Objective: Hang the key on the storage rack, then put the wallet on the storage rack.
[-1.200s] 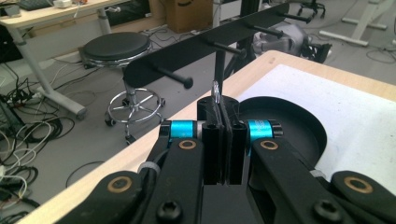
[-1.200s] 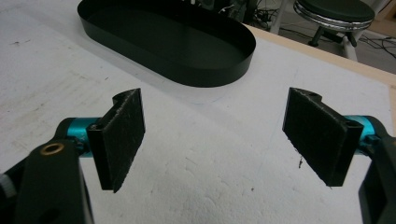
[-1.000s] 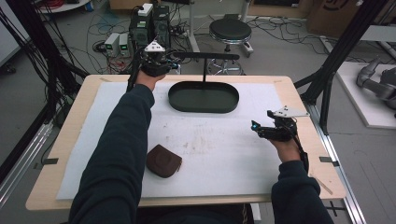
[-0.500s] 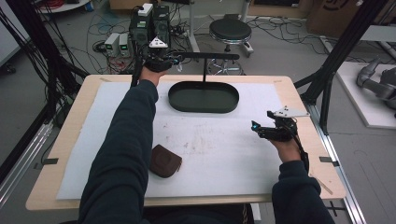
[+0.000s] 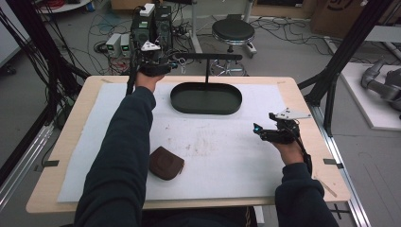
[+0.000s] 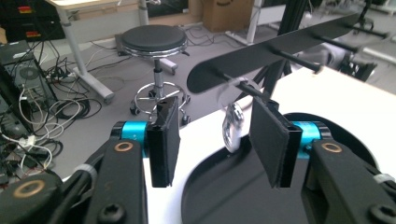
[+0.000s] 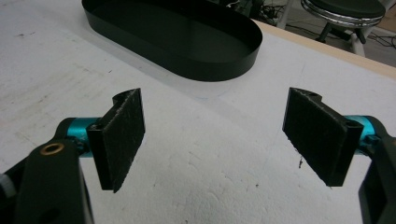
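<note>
- The left gripper (image 5: 176, 63) is at the far left end of the black stand's crossbar (image 5: 215, 56), above the left rim of the oval black tray (image 5: 206, 98).
- Its fingers (image 6: 164, 140) have just been opening: 1 second ago they were closed, and now they stand about half apart.
- In the left gripper view, a small silver ring (image 6: 232, 127) hangs from a peg (image 6: 243, 85) under the crossbar. It sits between the fingers, close to the right one, but I see no pad pressing on it.
- My reading is that the ring now hangs from the peg alone, so the hanging step looks finished for this piece. I cannot tell how far onto the peg the ring sits, because that part is blurred.
- Compared with the 2 earlier high views, the left hand is a little further along the crossbar, while the tray and the stand are in the same place.
- The right gripper (image 5: 259, 131) hovers over the white mat on the counter (image 5: 302, 94), to the right of the tray. Its fingers (image 7: 122, 134) are wide apart and hold nothing, the same as 1 second ago.
- A brown pouch (image 5: 166, 163) lies near the front of the counter, beside the person's left sleeve, untouched.
- The next move probably calls for drawing the left gripper back without touching the ring, because a knock could push it off the peg.
</note>
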`<move>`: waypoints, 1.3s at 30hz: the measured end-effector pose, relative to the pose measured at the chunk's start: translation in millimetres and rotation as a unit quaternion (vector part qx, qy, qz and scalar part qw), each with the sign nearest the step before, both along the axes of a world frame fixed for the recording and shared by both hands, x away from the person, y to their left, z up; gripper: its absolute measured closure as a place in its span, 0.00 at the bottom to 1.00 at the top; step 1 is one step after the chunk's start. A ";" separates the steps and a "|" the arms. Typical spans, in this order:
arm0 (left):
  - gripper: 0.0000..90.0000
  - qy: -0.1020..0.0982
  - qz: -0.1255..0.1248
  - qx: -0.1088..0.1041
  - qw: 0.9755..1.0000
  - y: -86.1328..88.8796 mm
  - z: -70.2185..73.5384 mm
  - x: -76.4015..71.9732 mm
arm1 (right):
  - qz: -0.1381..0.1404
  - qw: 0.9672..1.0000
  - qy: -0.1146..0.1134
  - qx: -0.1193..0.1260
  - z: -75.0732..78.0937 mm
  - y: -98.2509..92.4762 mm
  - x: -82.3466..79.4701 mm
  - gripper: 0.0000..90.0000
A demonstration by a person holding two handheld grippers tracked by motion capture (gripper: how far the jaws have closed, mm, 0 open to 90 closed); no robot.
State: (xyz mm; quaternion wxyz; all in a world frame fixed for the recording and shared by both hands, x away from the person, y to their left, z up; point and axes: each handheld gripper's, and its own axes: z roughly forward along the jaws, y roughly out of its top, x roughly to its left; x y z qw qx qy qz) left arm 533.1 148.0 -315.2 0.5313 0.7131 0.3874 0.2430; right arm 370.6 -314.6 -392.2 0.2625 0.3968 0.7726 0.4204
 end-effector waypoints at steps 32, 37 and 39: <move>0.19 0.005 0.003 -0.016 1.000 72.4 -67.4 -188.0 | 0.011 1.000 -0.005 -0.016 -0.9 13.0 -1.7 0.24; 0.19 0.018 -0.004 -0.010 1.000 71.4 -79.9 -215.5 | 0.014 1.000 -0.007 -0.018 0.3 15.2 -3.4 0.24; 0.19 0.026 -0.007 -0.009 1.000 69.5 -82.7 -224.2 | 0.015 1.000 -0.009 -0.018 1.1 16.3 -4.6 0.24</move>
